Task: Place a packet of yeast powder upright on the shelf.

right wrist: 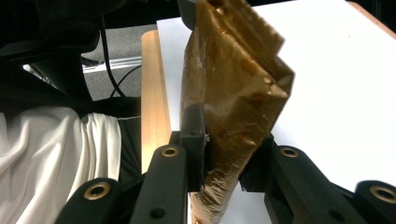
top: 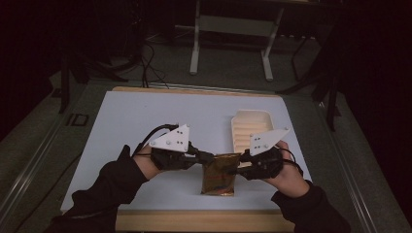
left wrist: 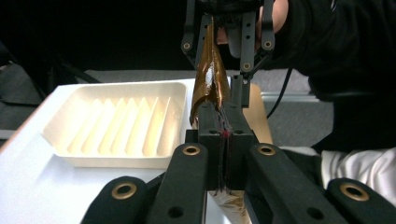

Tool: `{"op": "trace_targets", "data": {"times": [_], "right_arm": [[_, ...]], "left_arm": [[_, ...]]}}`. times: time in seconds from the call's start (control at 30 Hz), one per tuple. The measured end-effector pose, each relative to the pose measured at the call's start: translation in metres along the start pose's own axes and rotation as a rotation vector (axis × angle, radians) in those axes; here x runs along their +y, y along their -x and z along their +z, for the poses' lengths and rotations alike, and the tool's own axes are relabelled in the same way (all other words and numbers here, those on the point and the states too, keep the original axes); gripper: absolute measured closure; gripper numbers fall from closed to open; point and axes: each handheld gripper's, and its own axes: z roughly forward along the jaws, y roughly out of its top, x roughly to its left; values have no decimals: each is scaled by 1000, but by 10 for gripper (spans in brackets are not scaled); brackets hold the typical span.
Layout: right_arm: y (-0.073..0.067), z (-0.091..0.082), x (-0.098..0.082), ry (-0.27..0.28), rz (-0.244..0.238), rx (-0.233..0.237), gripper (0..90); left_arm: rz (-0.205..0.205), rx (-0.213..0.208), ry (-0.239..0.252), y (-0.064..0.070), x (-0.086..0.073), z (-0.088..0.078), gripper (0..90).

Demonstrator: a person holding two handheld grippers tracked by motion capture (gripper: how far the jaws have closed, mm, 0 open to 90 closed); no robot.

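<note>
- Dim surroundings framed a white table with a pale wooden edge; a metal stand stood on the floor beyond it.
- A brown foil packet was held just above the near part of the table, between the two hands and close beside a cream ribbed tray.
- Left gripper: jaws closed tight on the packet's top edge, seen pinched between its pads in the left gripper view.
- Right gripper: jaws clamped on the opposite side of the top edge, foil squeezed between its fingers.
- Step in hand, as judged: both tools gripped the sealed top, ready to tear or pull it open.
- Next move would call for pulling the grips apart while keeping both firm, so that the foil does not slip.
- No brand, label or writing could be read on the packet or the tray.
</note>
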Motion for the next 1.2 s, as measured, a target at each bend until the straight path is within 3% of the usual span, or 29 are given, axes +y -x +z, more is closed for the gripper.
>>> {"op": "trace_targets", "data": {"times": [0.07,0.13,0.27,0.3,0.33,0.4,0.43,0.47,0.5,0.53,0.6,0.67,0.7,0.73,0.8,0.83,0.9,1.0,1.07,1.13,1.2], "right_arm": [[1,0,0,3,4,2,765],[2,-1,0,5,4,-4,769],[3,-2,2,7,5,-26,770],[3,-2,2,7,5,-26,770],[4,-5,3,17,5,-32,771],[6,-7,3,31,3,-34,772],[7,-8,4,32,-5,-37,773],[7,-8,4,32,-5,-37,773],[11,-12,5,35,-14,-43,773],[12,-12,6,37,-20,-43,773],[16,-15,7,46,-23,-40,773],[21,-19,8,55,-35,-41,773],[21,-19,8,55,-35,-41,773],[23,-20,8,57,-44,-41,773],[32,-26,9,67,-44,-62,773],[35,-28,9,71,-40,-75,773],[38,-30,9,75,-44,-84,773],[48,-42,11,87,-83,-131,773],[53,-48,12,108,-102,-160,773],[60,-54,12,119,-102,-177,773],[66,-60,12,130,-114,-198,772]], "left_arm": [[-33,-9,28,-3,-4,-1,867],[-39,-4,53,-5,-5,-2,810],[-41,10,62,-5,-6,-3,714],[-64,27,65,-6,-7,-5,714],[-68,35,67,-7,-7,-7,612],[-82,39,81,-7,-8,-11,560],[-111,37,85,-8,-9,-12,514],[-111,37,85,-8,-9,-12,455],[-166,39,134,-9,-14,-16,389],[-166,39,134,-9,-14,-16,347],[-211,56,166,-8,-24,-18,212],[-212,101,196,-7,-32,-19,132],[-212,101,196,-7,-32,-19,85],[-228,119,199,-8,-36,-21,85],[-291,129,254,-9,-46,-27,22],[-304,143,244,-10,-49,-29,22],[-310,166,242,-9,-52,-31,21],[-342,222,234,-3,-70,-35,21],[-355,230,228,-2,-75,-36,21],[-376,247,222,2,-90,-39,21],[-387,240,228,5,-98,-41,21]]}}
